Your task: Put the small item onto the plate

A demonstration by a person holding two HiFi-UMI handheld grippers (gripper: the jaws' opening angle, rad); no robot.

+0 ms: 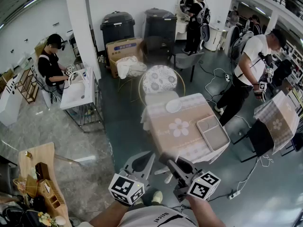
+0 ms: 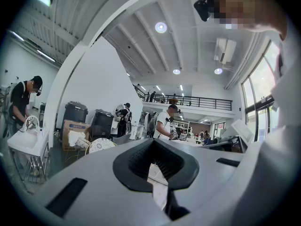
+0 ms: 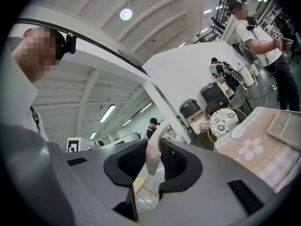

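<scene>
Carry step, I'd say: the small item (image 3: 151, 160), a pale pinkish sliver, is already pinched between the jaws of your right hand-held gripper (image 3: 155, 150), and it's up in the air on your side of the bench (image 1: 165, 143), not over it yet. What the item actually is, I can't tell.

Your left hand-held gripper (image 2: 155, 166) has its jaws drawn in almost together with nothing between them, so it looks like a passenger for this one.

The plate (image 1: 173, 106) is the little white oval on the far part of the flowered cloth, near the patterned round chair (image 1: 159, 78). Don't mix it up with the grey tray (image 1: 213, 132) on the right side of the bench, which sits nearer to you.

Next move, as I read it: reach the right one forward across the cloth, past the flower print, get the item low over the plate, then ease the jaws apart. It looks thin and light, so letting go from high up could make it flutter off the rim.
</scene>
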